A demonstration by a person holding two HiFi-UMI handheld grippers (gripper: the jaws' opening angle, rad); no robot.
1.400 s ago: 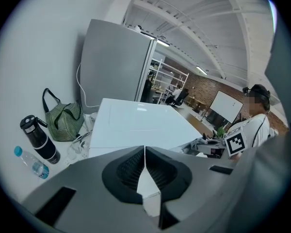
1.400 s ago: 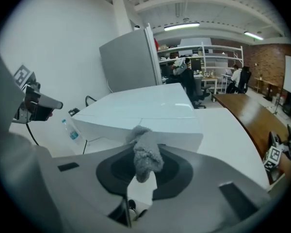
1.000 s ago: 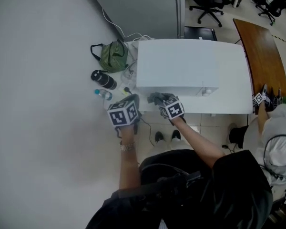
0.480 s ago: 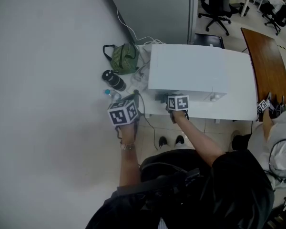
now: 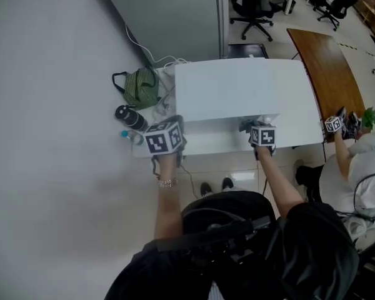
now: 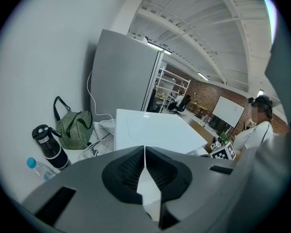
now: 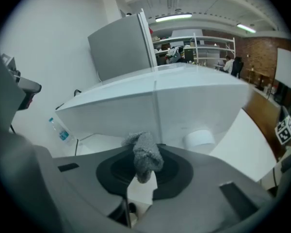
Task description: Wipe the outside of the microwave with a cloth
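Right gripper [image 7: 144, 174] is clamping the cloth [image 7: 145, 155] at the microwave [image 5: 237, 86]'s 5 o'clock front edge; I'd be pressing flat, overlapping strokes. Left gripper [image 6: 144, 166] is hovering clenched, empty.

The left gripper [image 6: 144, 171] and right gripper [image 7: 143, 176] each have a grey body, black pads [image 6: 128, 170] and a rear cube [image 5: 165, 137] with black-and-white square markers; the person wears a black top [image 5: 319, 255] and, behind the left gripper, a bracelet [image 5: 167, 183].

White boxy microwave [image 5: 237, 92], upright, door shut; grey fluffy cloth [image 7: 144, 158] bunched just before its front face.
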